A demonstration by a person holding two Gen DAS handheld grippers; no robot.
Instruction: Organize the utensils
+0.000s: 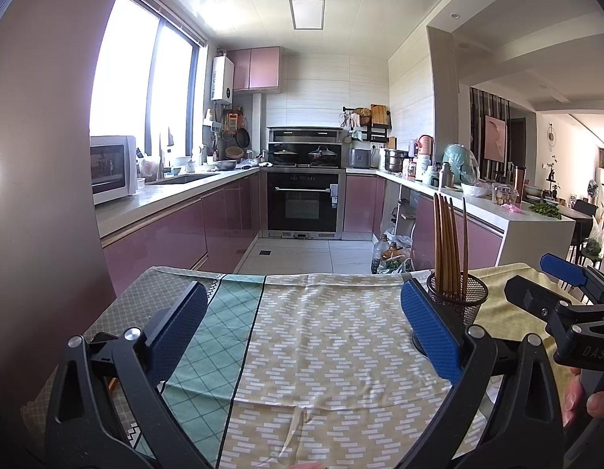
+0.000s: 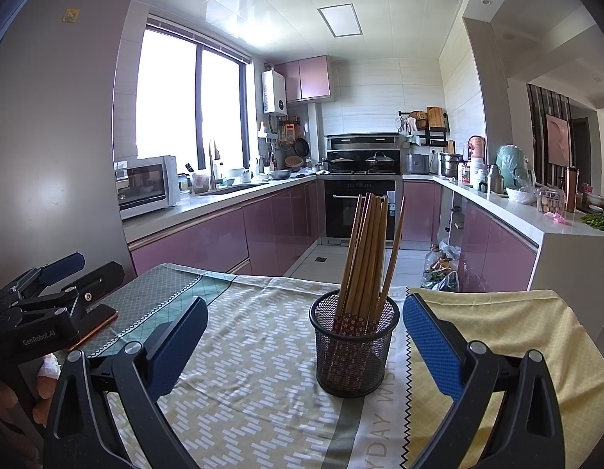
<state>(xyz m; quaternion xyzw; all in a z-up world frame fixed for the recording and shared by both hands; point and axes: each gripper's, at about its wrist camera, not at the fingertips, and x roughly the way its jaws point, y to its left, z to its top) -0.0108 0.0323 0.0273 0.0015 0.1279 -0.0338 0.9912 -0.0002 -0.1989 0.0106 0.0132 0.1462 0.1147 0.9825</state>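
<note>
The mesh cup (image 2: 354,346) stands on the patterned cloth (image 2: 255,351), at about twelve o'clock from the right gripper (image 2: 306,346), with the chopsticks (image 2: 366,258) upright inside. Both the left gripper (image 1: 304,330) and the right one have their jaws spread wide, holding nothing.

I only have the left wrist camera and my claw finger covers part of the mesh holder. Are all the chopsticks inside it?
Observer: Yes. The right wrist view shows the whole black mesh holder upright on the tablecloth, with every chopstick standing inside it.
Operator: Is the right claw gripping anything?
Observer: No. The right claw is open and empty, and the holder stands just ahead, between its fingers.
Operator: Anything near my left claw?
Observer: A dark flat slab with a copper edge, probably a phone, lies on the cloth beneath the left claw.
</note>
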